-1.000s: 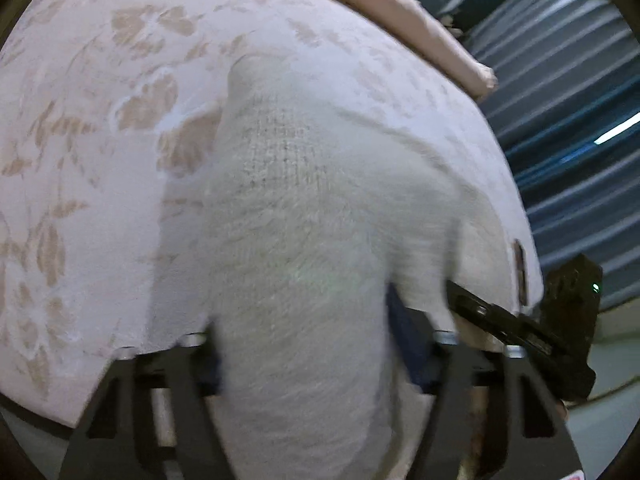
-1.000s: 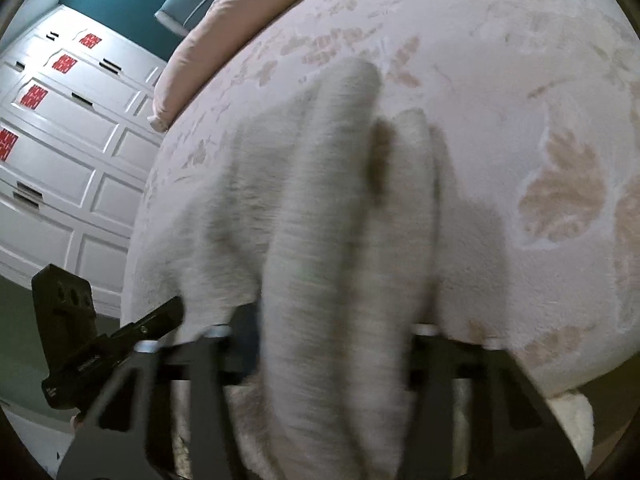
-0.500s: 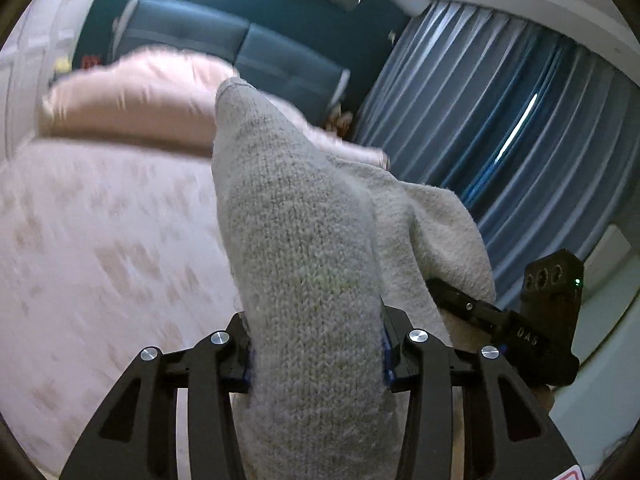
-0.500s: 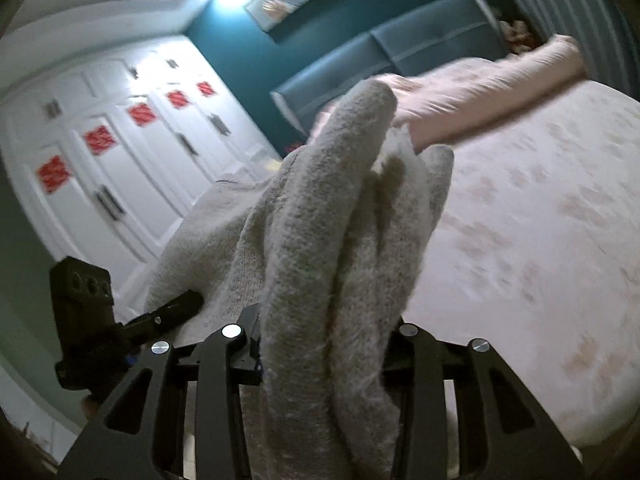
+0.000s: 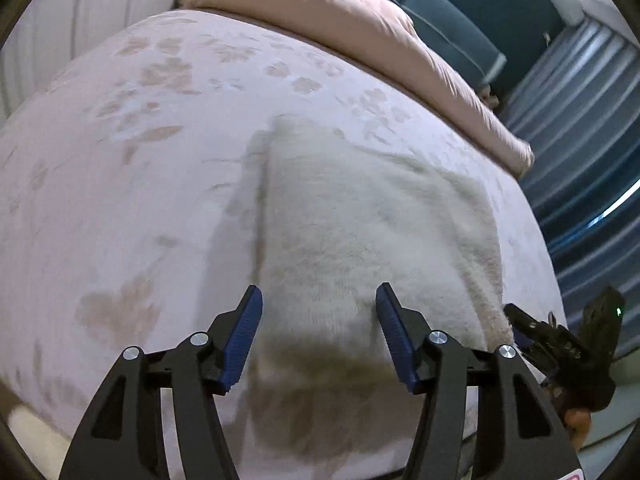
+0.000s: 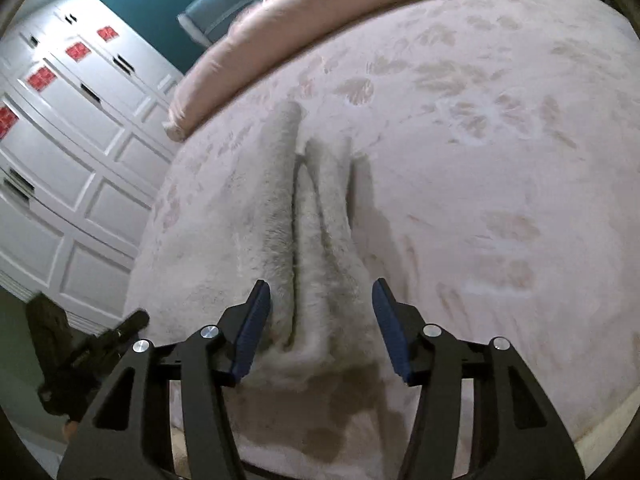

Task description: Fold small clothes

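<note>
A cream knitted garment [image 5: 360, 232] lies folded flat on the pink floral bedspread [image 5: 140, 200]. In the right wrist view it [image 6: 280, 240] shows stacked layers with folded edges running away from me. My left gripper [image 5: 318, 300] is open and empty just above the garment's near left part. My right gripper [image 6: 320, 300] is open and empty above the garment's near right edge. The right gripper also shows at the right edge of the left wrist view [image 5: 560, 344], and the left gripper shows at the left edge of the right wrist view [image 6: 92, 348].
A pink pillow or duvet roll [image 5: 360, 28] lies along the bed's far side before a dark blue headboard [image 5: 460, 20]. White wardrobe doors [image 6: 60, 160] stand left, blue curtains [image 5: 580, 140] right. The bed's near edge [image 5: 36, 420] is just below the grippers.
Both grippers held the garment lifted in the air half a second ago. Now they have opened and released it, and it lies on the bed.
</note>
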`<state>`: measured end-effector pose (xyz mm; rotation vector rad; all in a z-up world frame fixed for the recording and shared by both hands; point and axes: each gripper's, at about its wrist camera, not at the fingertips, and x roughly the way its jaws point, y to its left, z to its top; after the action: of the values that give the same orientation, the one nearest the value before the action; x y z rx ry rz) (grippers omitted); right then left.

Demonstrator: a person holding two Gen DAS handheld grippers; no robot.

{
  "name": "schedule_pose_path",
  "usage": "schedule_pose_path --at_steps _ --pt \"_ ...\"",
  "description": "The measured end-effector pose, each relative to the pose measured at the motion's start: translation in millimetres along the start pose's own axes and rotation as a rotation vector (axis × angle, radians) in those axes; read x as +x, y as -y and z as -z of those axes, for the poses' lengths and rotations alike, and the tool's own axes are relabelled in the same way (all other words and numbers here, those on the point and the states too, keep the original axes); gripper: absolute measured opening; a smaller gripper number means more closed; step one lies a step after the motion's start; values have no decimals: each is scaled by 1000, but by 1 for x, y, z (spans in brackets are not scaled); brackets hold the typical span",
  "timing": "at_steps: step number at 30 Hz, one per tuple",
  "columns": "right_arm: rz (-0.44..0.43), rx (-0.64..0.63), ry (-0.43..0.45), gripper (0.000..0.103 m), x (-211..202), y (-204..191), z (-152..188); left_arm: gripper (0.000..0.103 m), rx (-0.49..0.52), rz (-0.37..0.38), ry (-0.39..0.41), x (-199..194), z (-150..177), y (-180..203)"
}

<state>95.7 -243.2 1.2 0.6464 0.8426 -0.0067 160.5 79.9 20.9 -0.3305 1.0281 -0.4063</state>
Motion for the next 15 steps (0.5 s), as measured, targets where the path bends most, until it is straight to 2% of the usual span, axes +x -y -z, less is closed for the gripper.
schedule_pose_path --at_steps 2,5,8,10,13,14,15 --pt "18 -19 32 52 -12 -5 -2 56 -2 -12 27 -12 4 2" --pt "18 -93 63 42 -18 -27 -8 58 52 -46 63 -20 3 22" --pt "75 -206 42 35 -10 -54 -1 58 111 -80 77 -14 -1 41" --pt "128 -269 4 35 5 -59 9 58 153 -124 60 1 -1 43" --pt "288 -376 -60 36 40 -49 21 59 184 -202 20 19 13 38" --pt "319 -384 -66 39 52 -36 22 64 191 -220 2 28 17 34" --pt "312 -372 -66 45 54 -29 24 67 189 -221 -14 35 21 30"
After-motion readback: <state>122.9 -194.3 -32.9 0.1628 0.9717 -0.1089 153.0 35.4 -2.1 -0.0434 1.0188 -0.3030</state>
